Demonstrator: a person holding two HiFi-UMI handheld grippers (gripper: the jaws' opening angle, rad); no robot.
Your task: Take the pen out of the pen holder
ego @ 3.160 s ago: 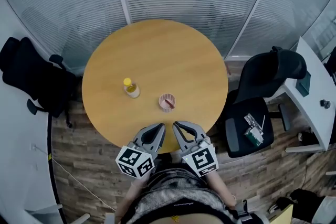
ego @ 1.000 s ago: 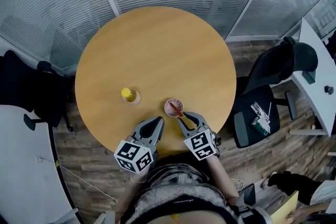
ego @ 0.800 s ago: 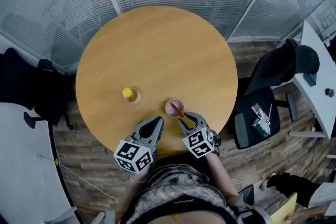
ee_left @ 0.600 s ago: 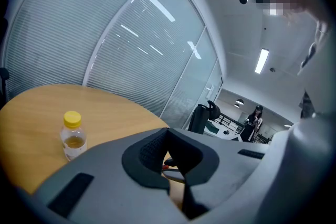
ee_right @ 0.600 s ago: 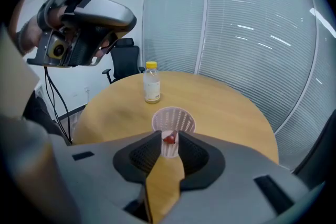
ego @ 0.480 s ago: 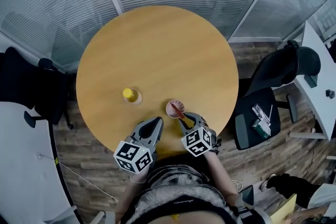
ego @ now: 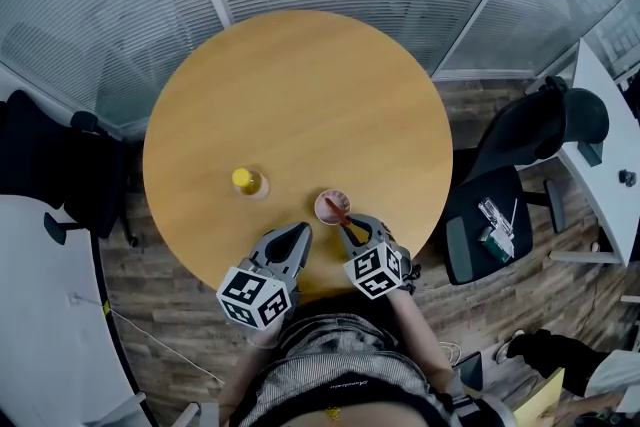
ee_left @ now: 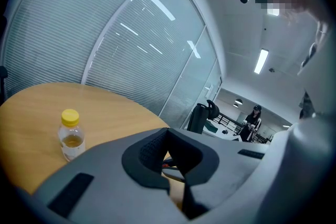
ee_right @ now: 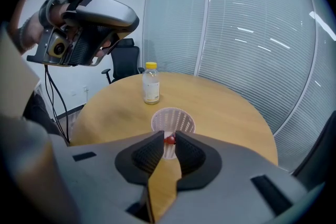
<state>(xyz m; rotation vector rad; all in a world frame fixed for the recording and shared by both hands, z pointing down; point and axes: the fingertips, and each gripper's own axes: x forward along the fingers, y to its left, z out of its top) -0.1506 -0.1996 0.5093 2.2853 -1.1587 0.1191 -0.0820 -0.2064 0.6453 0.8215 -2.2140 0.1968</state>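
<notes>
1. White mesh plastic cup-shaped pen holder (ee_right: pixel 185 122) stood upright on the round light-wood table (ego: pixel 300 95), near the edge closest to the person. A slim red pen (ego: pixel 336 208) leaned in it, top end tipped over the holder's rim toward the person, prob. why the reach came from that side
2. Right gripper (ee_right: pixel 168 135) sat just on the person's side of the holder, aimed at it. Its jaws were set at a narrow gap w/ the pen's red top end pinched betw. the tips, and both pads seemed to touch it. The grip was at the very end, since only that part stood clear of the holder's rim
3. Pen's lower length was inside the holder, so not out yet. Judged step: grasp made, lift to follow
4. Left gripper (ee_left: pixel 168 132) hung left of the holder & nearer the person, not touching it, tips together, nothing held. It looked parked so as not to crowd the right one, and it wasn't bracing the holder
5. Small clear plastic bottle w/ yellow cap (ee_right: pixel 150 83) stood upright further left of the holder, apart from it & out of the pull path
6. Risk, as a guess: the holder looked light & was unbraced, so a pull off the pen's slant could tip or drag it; an end-only pinch might slip
</notes>
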